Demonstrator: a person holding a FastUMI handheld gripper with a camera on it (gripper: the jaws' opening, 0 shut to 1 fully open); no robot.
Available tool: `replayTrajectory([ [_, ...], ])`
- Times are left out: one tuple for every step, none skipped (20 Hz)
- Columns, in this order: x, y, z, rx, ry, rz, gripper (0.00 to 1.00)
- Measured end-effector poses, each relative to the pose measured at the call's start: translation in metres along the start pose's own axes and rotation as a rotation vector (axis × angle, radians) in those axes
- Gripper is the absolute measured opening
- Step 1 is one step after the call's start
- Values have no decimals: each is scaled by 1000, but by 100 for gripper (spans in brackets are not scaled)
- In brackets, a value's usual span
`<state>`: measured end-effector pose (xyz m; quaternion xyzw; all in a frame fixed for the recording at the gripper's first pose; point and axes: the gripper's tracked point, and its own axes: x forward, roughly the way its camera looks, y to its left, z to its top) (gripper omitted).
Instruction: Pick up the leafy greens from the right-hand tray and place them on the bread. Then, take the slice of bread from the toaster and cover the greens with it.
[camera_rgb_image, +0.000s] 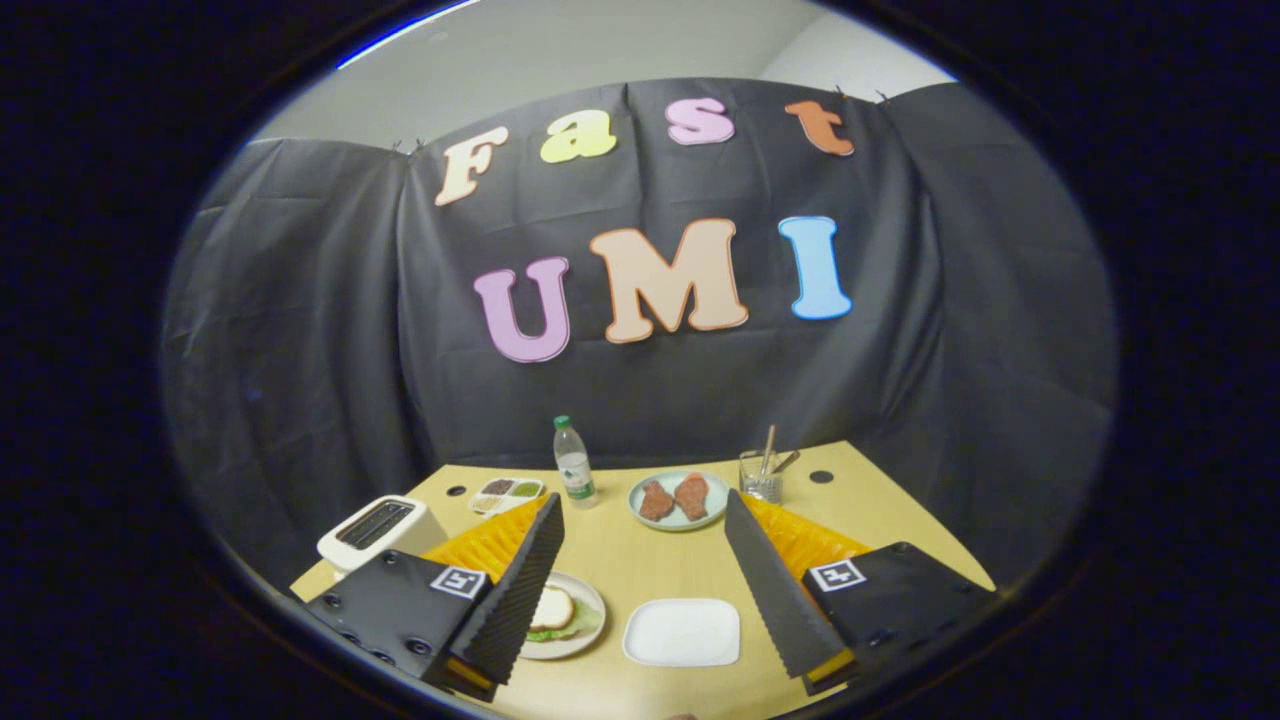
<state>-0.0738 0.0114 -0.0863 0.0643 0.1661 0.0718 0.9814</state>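
Ridged pads face each other across a wide gap: the gripper (640, 590) is spread open and holds nothing. Just beside its left finger, a round plate (590, 600) carries a bread slice (551, 608) lying on the leafy greens (577, 627), so the sandwich looks assembled. Judged light, soft and crushable, the bread is best pinched by its edges. Between the fingers lies a white tray (682, 632); beyond, the toaster (380, 530). The bottle (574, 465) label is too small to read.

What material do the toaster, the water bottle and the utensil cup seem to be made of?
With the gripper open above the table:
Toaster: looks like white plastic or painted metal, smooth and matte.
Water bottle: clear plastic, judging by the see-through body and green cap.
Utensil cup: probably glass or clear plastic; the utensils show through it.
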Motion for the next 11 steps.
replayTrajectory([
  [-4,-10,10,-3,-10,-11,100],
  [-6,-12,13,-2,-22,-19,100],
  [-8,-15,16,1,-30,-27,100],
  [-10,-18,17,5,-36,-33,100],
  [-14,-21,19,9,-41,-38,100],
  [-12,-22,19,11,-46,-40,100],
  [-12,-23,20,12,-51,-43,100],
  [-13,-24,19,10,-55,-44,100],
  [-12,-25,20,8,-61,-45,100],
  [-14,-25,23,7,-64,-45,100],
  [-15,-24,26,8,-70,-44,100],
])
